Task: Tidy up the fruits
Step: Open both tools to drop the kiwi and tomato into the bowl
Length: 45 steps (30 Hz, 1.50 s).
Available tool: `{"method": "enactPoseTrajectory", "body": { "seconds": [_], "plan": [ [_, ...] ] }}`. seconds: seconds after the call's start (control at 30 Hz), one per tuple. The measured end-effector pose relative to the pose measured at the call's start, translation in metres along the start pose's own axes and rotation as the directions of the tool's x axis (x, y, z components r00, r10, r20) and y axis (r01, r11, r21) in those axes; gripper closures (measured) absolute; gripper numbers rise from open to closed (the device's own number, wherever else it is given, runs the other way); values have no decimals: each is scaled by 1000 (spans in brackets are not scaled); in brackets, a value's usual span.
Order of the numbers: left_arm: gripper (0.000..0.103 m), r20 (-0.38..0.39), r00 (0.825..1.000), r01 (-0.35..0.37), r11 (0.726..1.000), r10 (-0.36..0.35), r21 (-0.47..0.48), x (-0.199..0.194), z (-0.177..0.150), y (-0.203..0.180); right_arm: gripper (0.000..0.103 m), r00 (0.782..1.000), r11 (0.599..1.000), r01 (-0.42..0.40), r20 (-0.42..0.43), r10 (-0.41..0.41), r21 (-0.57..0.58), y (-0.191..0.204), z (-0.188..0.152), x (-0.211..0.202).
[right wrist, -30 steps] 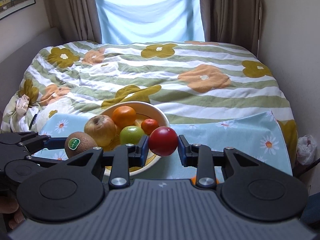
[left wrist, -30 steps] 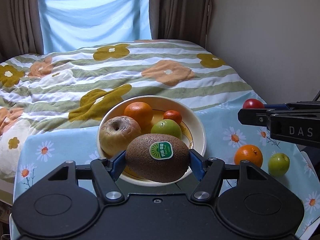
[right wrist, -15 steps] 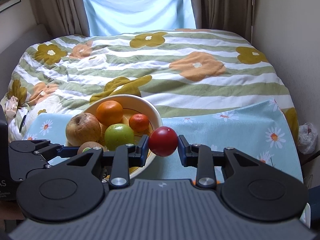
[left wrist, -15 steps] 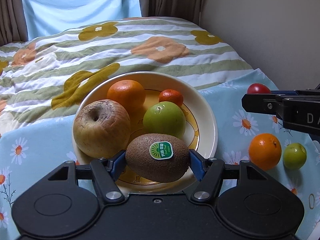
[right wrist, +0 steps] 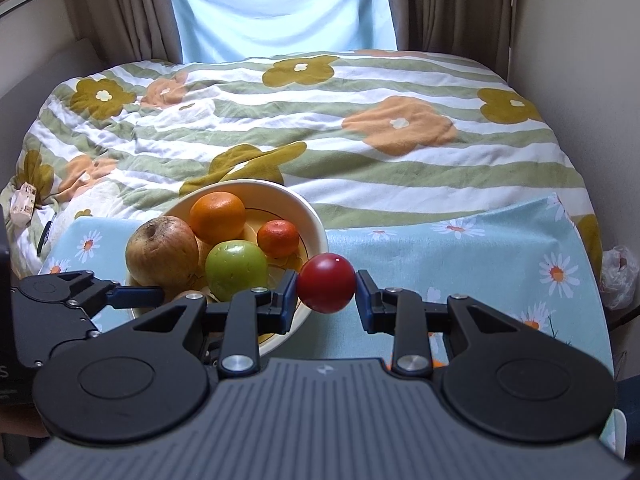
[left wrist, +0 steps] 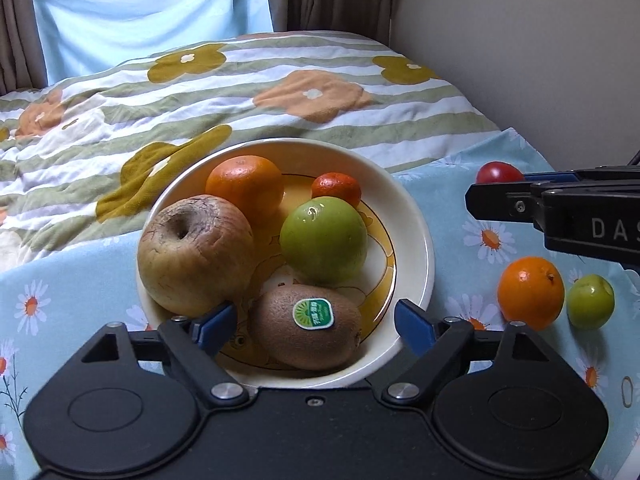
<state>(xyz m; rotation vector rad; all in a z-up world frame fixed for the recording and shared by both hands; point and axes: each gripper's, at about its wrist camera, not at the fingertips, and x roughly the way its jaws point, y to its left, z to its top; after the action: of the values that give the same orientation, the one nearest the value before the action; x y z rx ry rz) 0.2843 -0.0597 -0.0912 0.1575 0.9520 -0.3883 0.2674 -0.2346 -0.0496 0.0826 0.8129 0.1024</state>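
Blue-padded left gripper (left wrist: 314, 326) gapes round kiwi (left wrist: 307, 327); right gripper (right wrist: 326, 294) clamps red fruit (right wrist: 326, 282).

— What is different with the left tongs (left wrist: 314, 326)?
— A moment ago they clamped the kiwi (left wrist: 307, 327); now their blue pads stand apart on either side of it, and the kiwi lies in the bowl (left wrist: 418, 236), beside the wrinkled apple (left wrist: 196, 254) and below the green apple (left wrist: 323, 240).
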Motion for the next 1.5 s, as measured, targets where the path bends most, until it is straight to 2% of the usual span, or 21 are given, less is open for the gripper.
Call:
{"method": "enactPoseTrajectory", "body": {
  "seconds": [0.2,0.47,0.73,0.93,1.0,1.03,1.07,1.1,1.13,1.3,1.5],
  "plan": [
    [8,33,999,-12,1000,13,-15,-24,-5,7,57,1000,999,-18,14,18,-42,2,6,2],
    [7,79,997,-22,998,26,-54,-52,-15,17,57,997,978,-74,-15,72,-196,16,5,26],
    [7,75,996,-39,998,43,-54,-61,-24,20,57,994,945,-112,-45,103,-307,30,-7,51],
    [7,74,996,-39,996,45,-86,-63,-29,26,56,992,932,-128,-56,116,-339,32,-14,60],
    [7,78,996,-36,995,44,-97,-65,-29,27,47,991,932,-131,-46,123,-337,31,-15,58],
    [7,83,996,-35,994,44,-101,-66,-29,28,29,992,933,-126,-36,120,-337,30,-16,57],
    [7,86,995,-36,994,45,-104,-67,-29,28,19,993,934,-116,-22,115,-338,30,-16,55],
    [7,89,995,-37,994,47,-107,-68,-29,28,5,994,935,-104,-2,110,-339,29,-17,52],
    [7,91,995,-37,993,47,-109,-69,-29,28,0,994,935,-101,12,112,-339,29,-17,49],
    [7,98,994,-39,993,50,-108,-73,-27,28,0,994,944,-94,14,104,-317,29,-13,39],
    [7,147,988,-44,996,56,-84,-89,-27,23,0,995,954,-79,39,94,-289,31,-11,9]
  ]
}}
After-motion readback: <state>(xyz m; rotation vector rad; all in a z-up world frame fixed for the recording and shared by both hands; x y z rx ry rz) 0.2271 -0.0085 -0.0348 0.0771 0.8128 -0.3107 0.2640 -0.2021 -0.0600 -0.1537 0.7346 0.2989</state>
